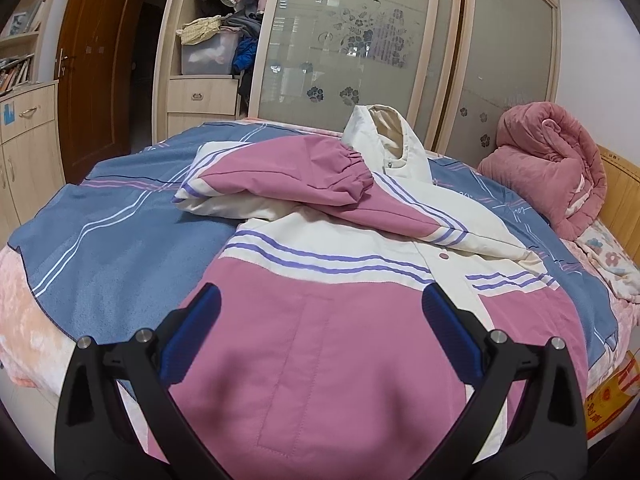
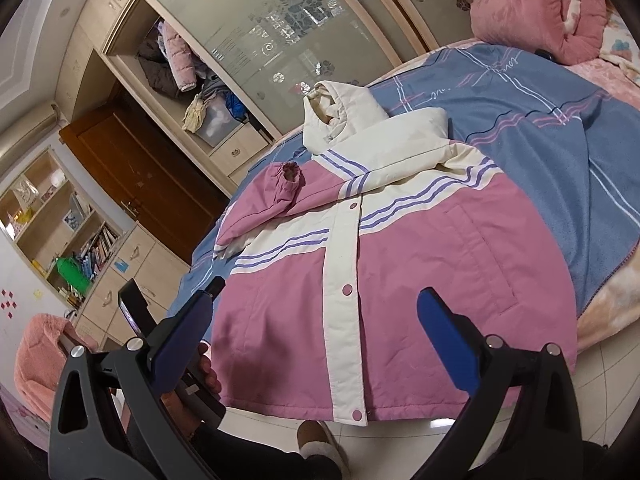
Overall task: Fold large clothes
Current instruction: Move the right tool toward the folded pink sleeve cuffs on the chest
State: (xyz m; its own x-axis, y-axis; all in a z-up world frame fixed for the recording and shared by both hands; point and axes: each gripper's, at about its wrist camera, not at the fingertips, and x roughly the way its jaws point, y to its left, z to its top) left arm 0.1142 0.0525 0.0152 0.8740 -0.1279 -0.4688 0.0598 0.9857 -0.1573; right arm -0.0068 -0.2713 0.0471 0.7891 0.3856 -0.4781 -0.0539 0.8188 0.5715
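A pink and cream jacket [image 1: 332,340] with purple stripes lies front up on the bed, its hood [image 1: 384,136] at the far end. One pink sleeve [image 1: 304,172] is folded across the chest. The jacket also shows in the right wrist view [image 2: 420,280], snapped shut, hem hanging over the bed's near edge. My left gripper [image 1: 320,300] is open and empty, just above the jacket's lower part. My right gripper [image 2: 316,304] is open and empty, above the hem. The left gripper's body, held by a hand, shows by the right gripper's left finger.
A blue striped blanket [image 1: 132,220] covers the bed under the jacket. A rolled pink quilt [image 1: 556,168] sits at the bed's far right. A wardrobe with frosted sliding doors [image 1: 360,40] stands behind the bed. A slippered foot [image 2: 320,444] stands on the tiled floor below the hem.
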